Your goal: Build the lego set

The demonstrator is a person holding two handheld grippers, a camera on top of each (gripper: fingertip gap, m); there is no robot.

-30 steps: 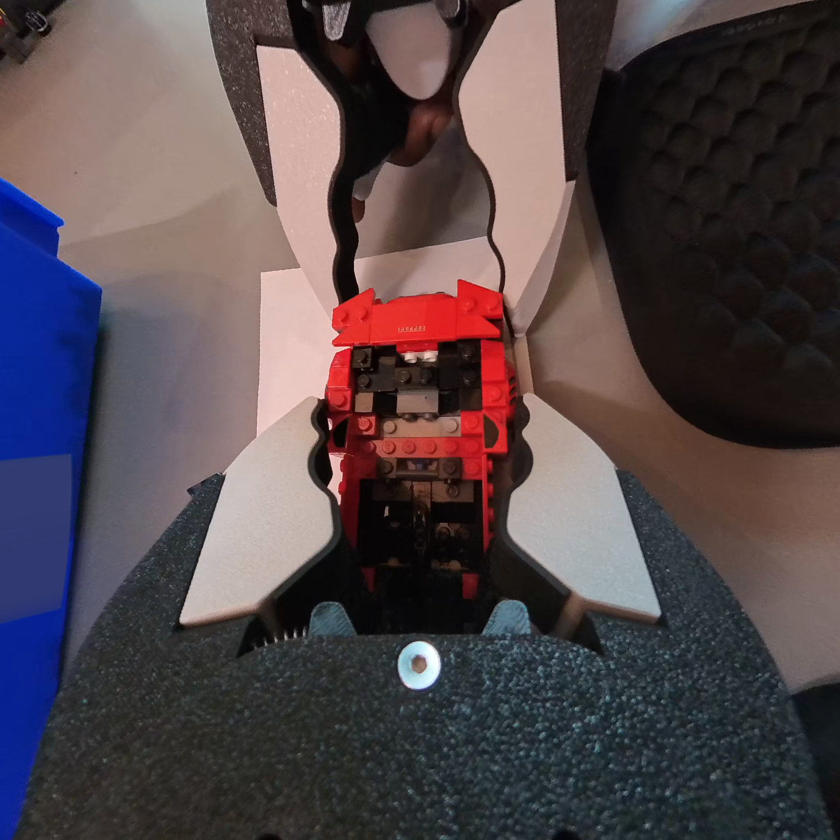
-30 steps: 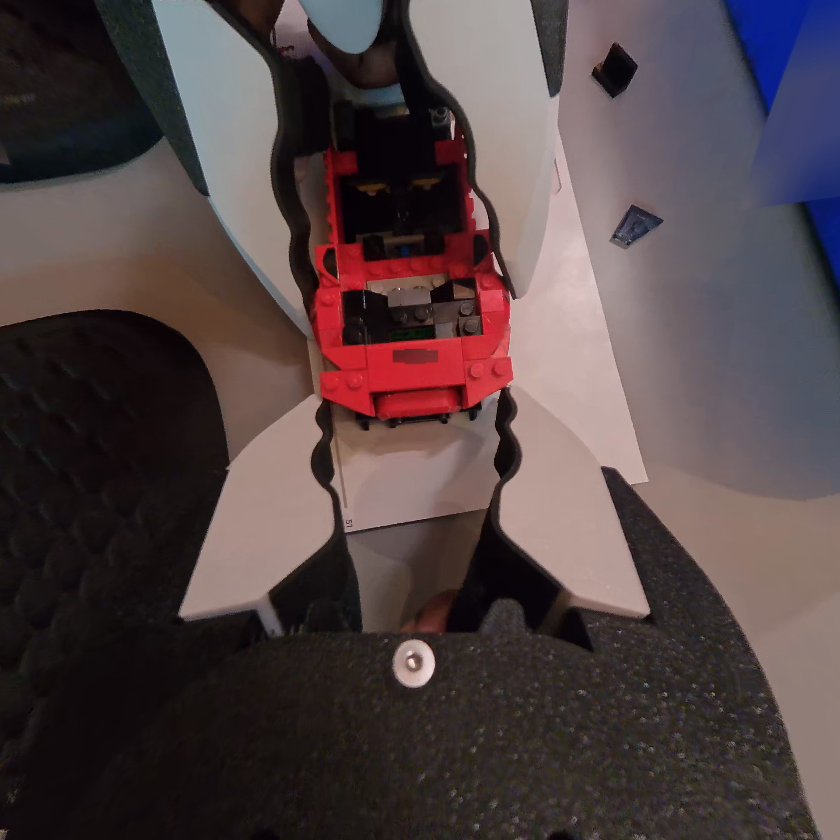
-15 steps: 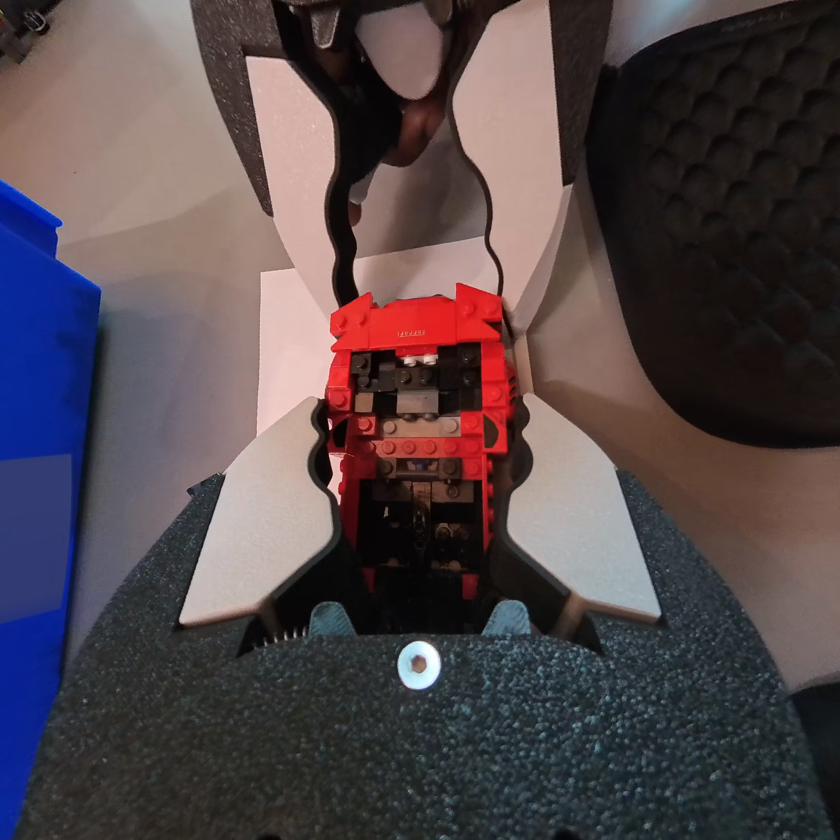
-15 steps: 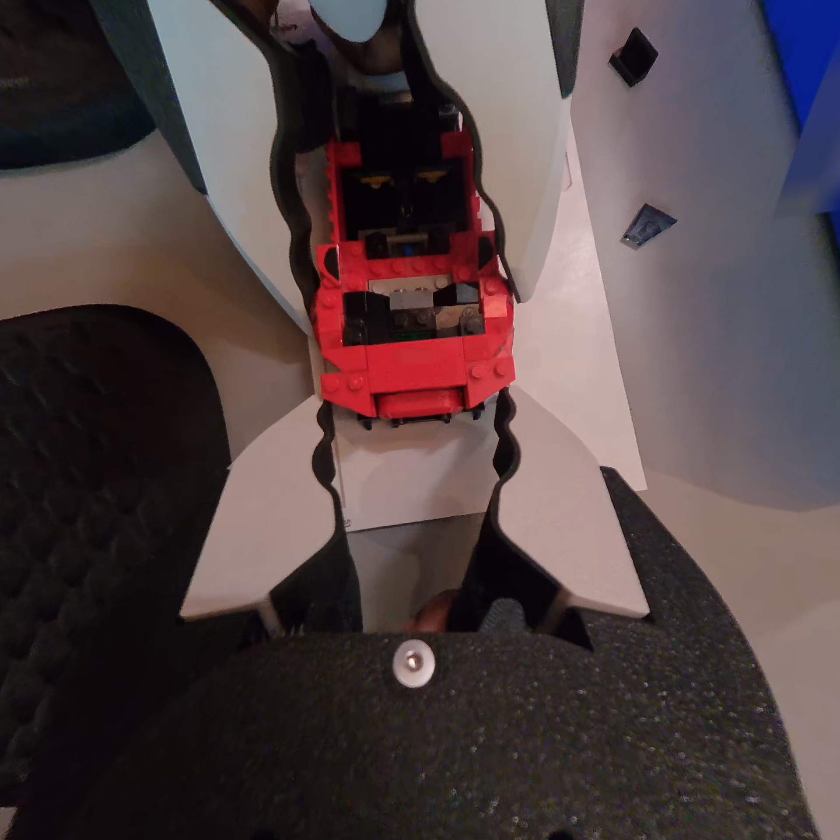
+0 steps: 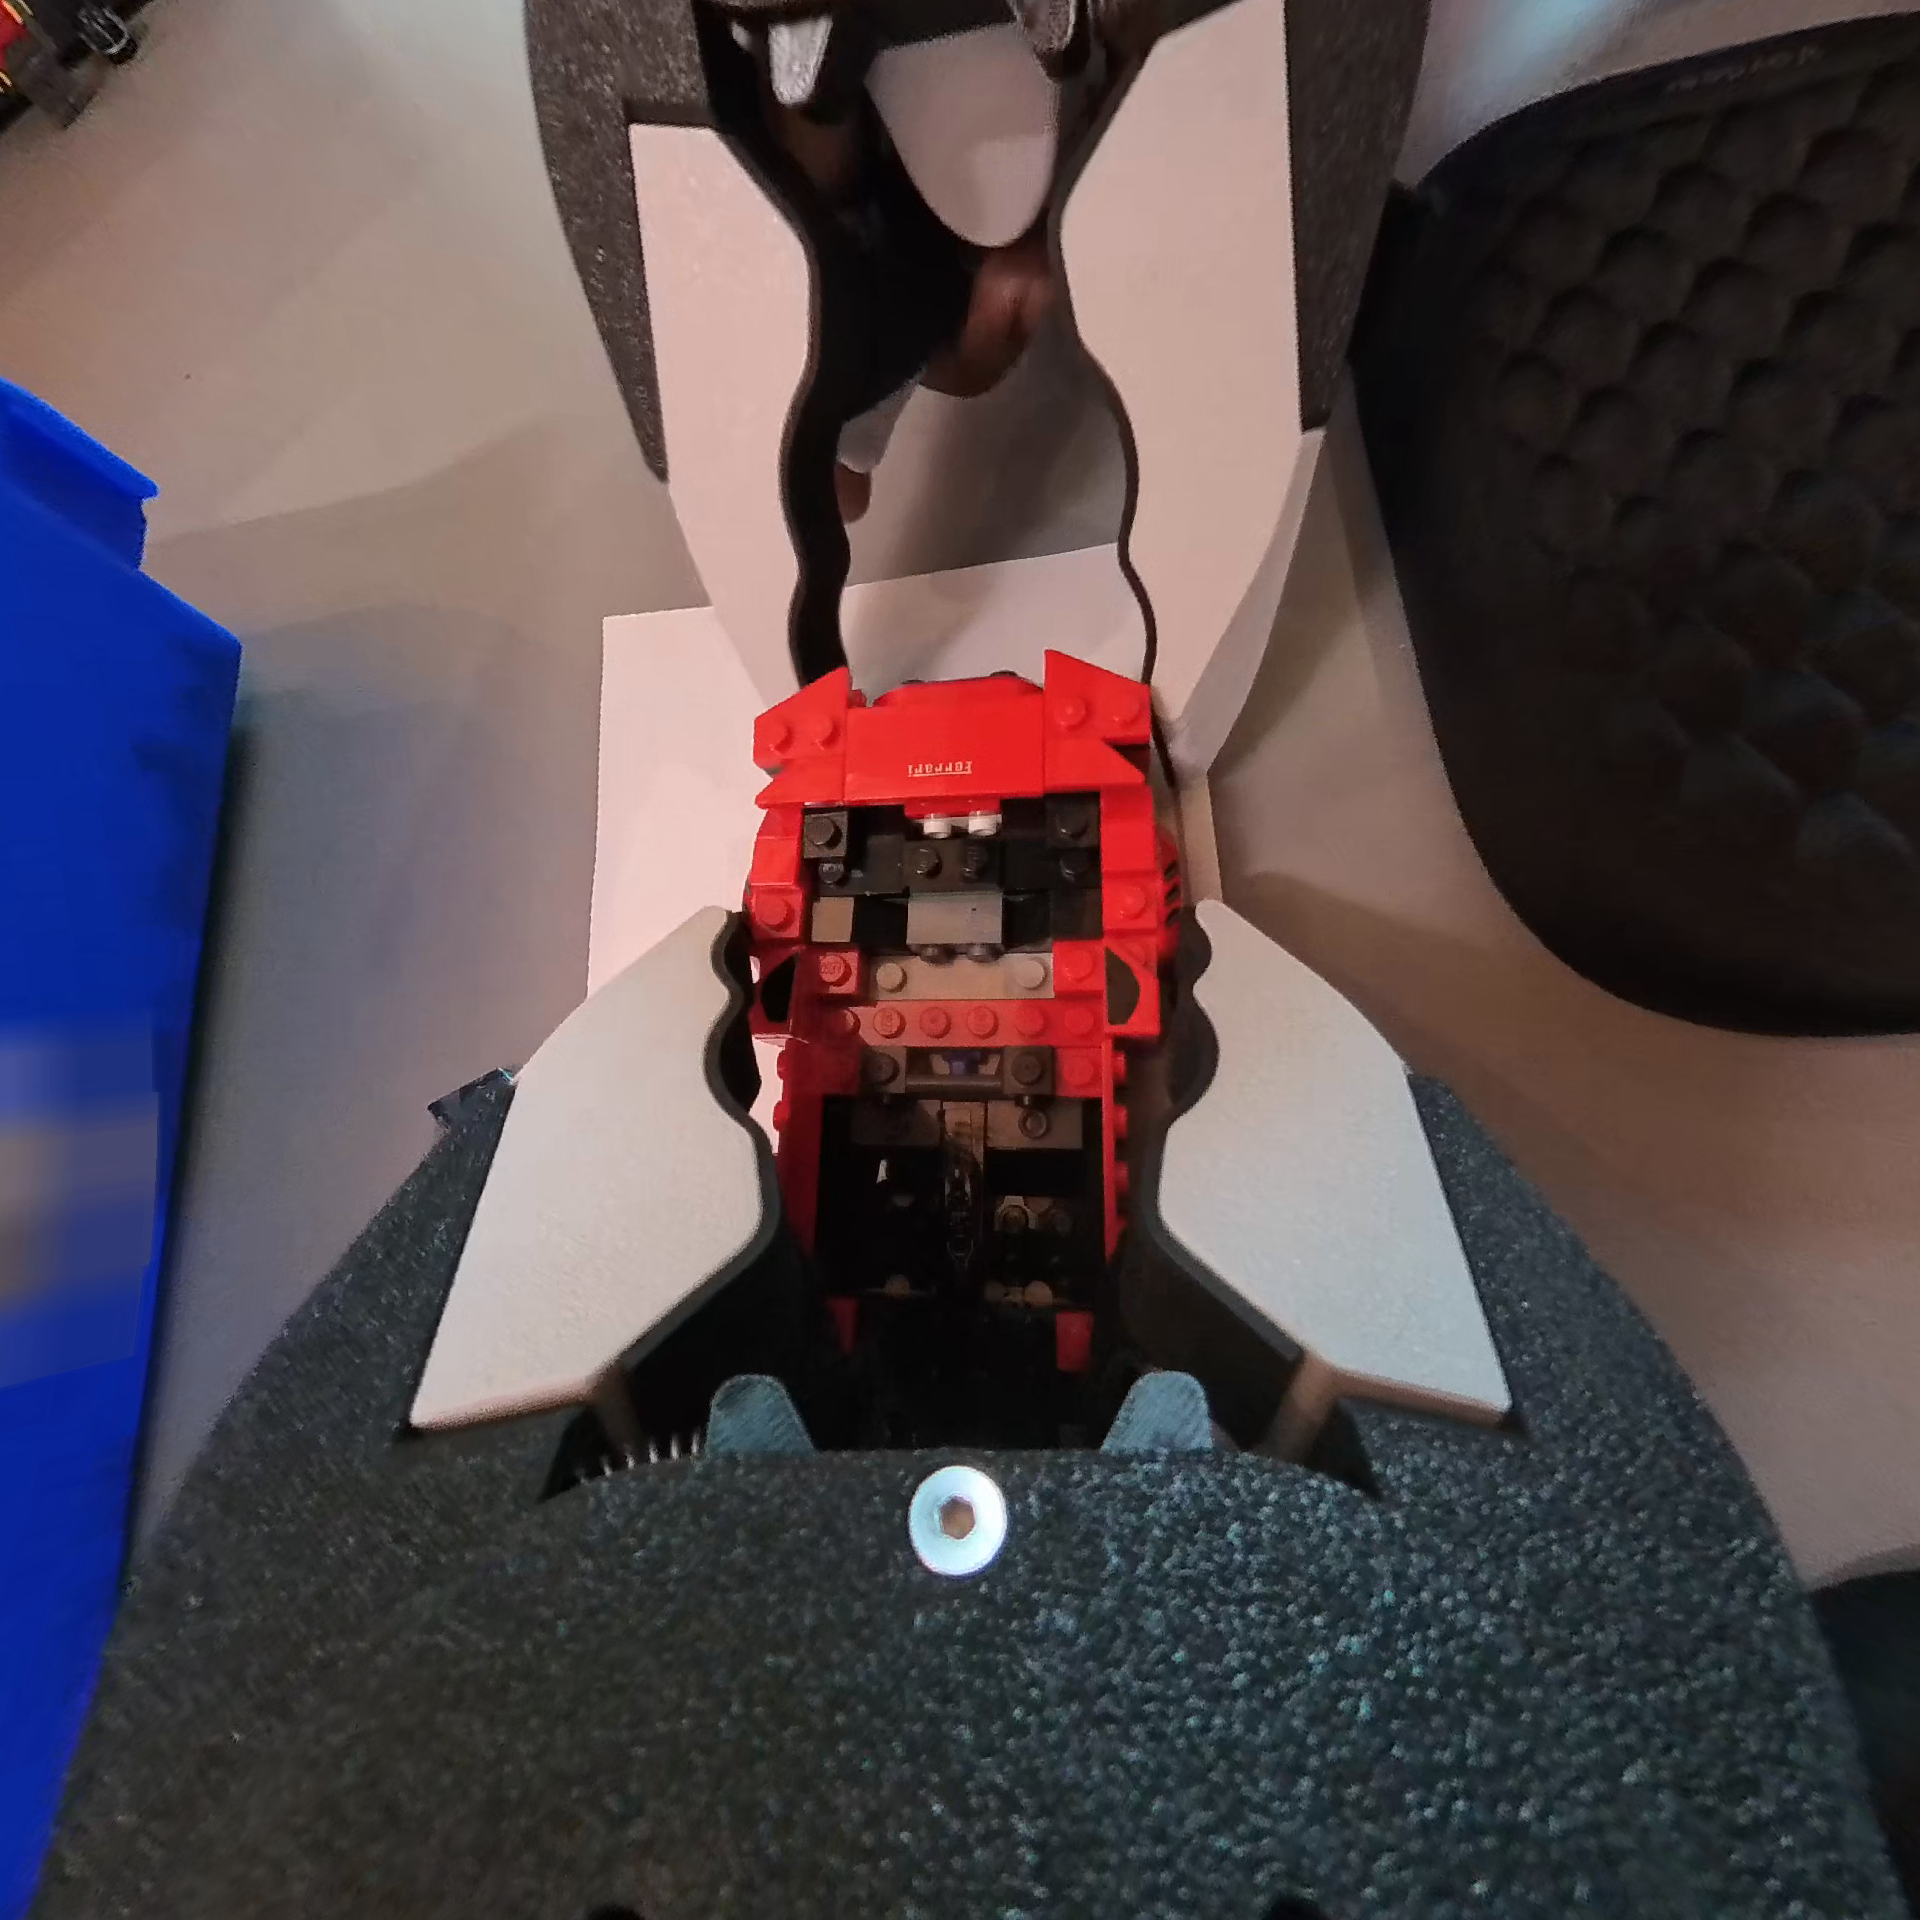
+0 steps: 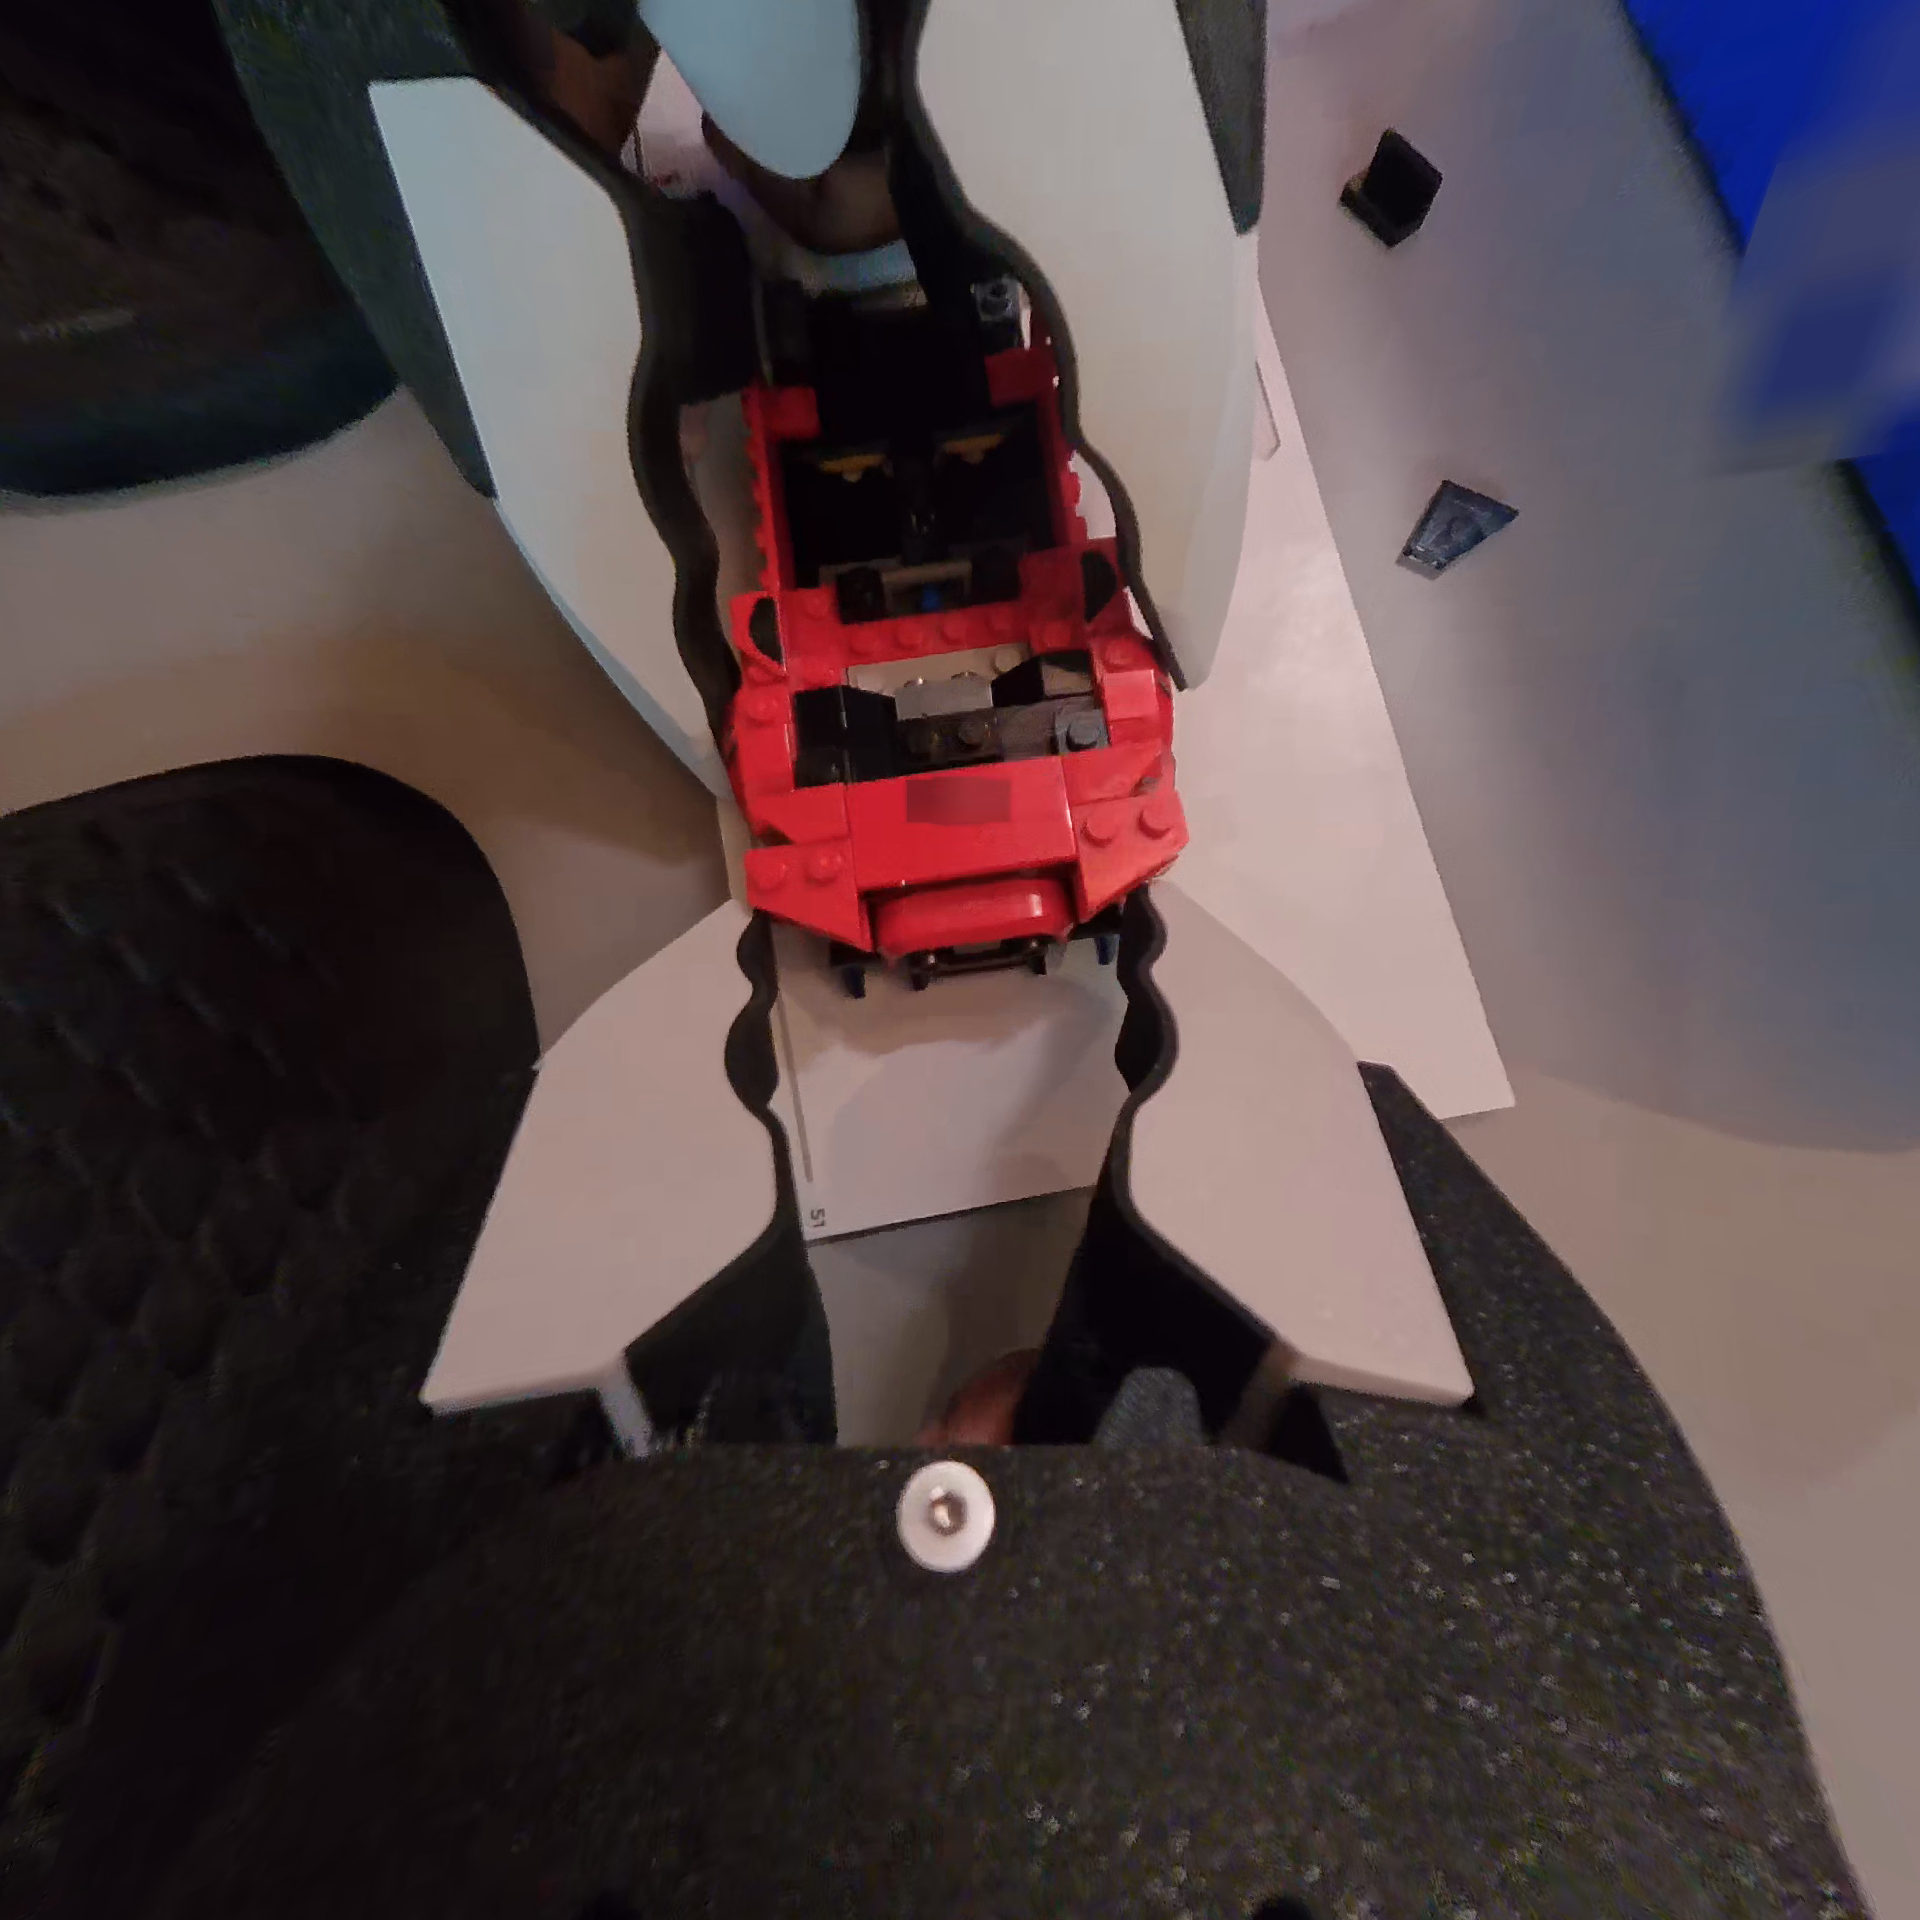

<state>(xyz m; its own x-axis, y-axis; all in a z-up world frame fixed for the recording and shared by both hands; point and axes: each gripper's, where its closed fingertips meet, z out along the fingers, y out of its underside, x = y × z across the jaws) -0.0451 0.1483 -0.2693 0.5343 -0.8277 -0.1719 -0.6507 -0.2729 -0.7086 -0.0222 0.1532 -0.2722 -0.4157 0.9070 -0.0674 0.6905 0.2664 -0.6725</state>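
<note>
My left gripper (image 5: 961,1023) held the red lego car (image 5: 951,935) clamped by its sides, over the white instruction sheet (image 5: 655,790). My right gripper (image 6: 945,997) stood parted and empty, fingertips flanking the car's near end. Two loose dark pieces (image 6: 1455,525) lay on the table (image 6: 1662,779) near a blue bin (image 5: 83,935).

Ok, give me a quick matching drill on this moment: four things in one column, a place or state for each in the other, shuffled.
Things:
1. left gripper
2. right gripper
3. black brick
4. sheet

Places and states:
A. white, under the car
B. jaws open, empty, at the car's end
C. loose on the table, off the sheet
D. jaws shut on the car's sides

Pairs: 1-D, 2-B, 3-C, 4-A
</note>
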